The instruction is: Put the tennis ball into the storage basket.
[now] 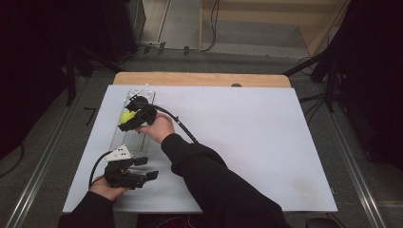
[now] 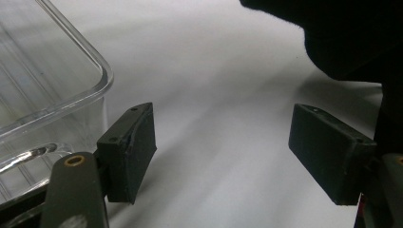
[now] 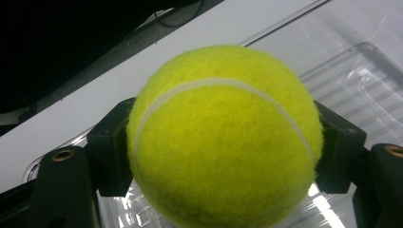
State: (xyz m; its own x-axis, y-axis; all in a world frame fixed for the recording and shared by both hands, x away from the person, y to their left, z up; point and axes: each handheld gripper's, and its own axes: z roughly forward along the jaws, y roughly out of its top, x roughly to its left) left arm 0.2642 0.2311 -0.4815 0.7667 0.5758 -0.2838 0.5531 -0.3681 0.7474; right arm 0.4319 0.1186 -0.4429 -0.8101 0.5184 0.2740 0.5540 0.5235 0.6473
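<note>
A yellow tennis ball (image 3: 223,133) sits squeezed between the two black pads of my right gripper (image 3: 224,154), which is shut on it. In the high view that gripper (image 1: 128,118) holds the ball (image 1: 126,116) just above the far half of a long clear plastic tray (image 1: 125,140) at the left of the white table top (image 1: 247,137). My left gripper (image 1: 148,168) rests low by the tray's near end, pointing right. Its jaws stand wide open with nothing between them in the left gripper view (image 2: 228,156), and the tray's rounded corner (image 2: 62,85) lies just to their left.
The right arm's black sleeve (image 1: 214,180) crosses the table's near middle and shows at the upper right (image 2: 351,38) of the left gripper view. A wooden strip (image 1: 199,79) edges the table's far side. Black cables (image 1: 180,124) trail from the grippers.
</note>
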